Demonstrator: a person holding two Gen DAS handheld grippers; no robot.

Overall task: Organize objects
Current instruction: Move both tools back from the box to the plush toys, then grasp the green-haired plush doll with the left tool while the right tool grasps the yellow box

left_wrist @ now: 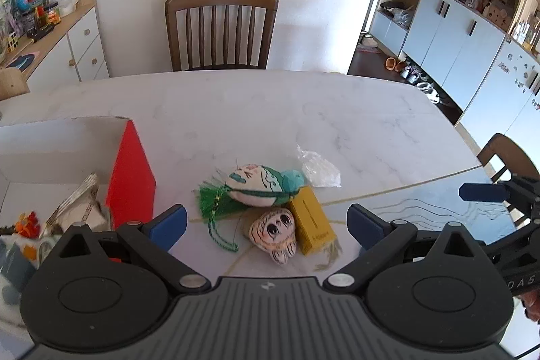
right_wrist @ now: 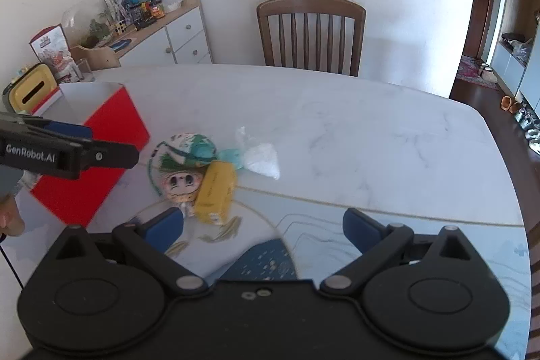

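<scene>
Both tools are empty. The left hand-held gripper [left_wrist: 266,225] stands spread wide, framing a small pile on the marble surface [left_wrist: 270,110]; the right hand-held gripper [right_wrist: 263,230] is also spread wide, nearer the pile's right side.

The pile holds a round stuffed toy [left_wrist: 256,186] with a green tassel [left_wrist: 212,198], a face toy [left_wrist: 275,233] touching a yellow box [left_wrist: 312,223], and a clear bag [left_wrist: 319,169] just behind. The red-sided box [left_wrist: 131,177] to the left already holds several things, so it is probably the place to put them.

The step in hand looks like picking the next piece. The face toy lies closest between the left jaws, but it leans against the yellow box, so closing carelessly could catch both. Better to come down over the toy alone, pads on its two sides, clear of the cord [left_wrist: 221,237]. The cord's attachment is hard to read here; it may drag the round toy along.
</scene>
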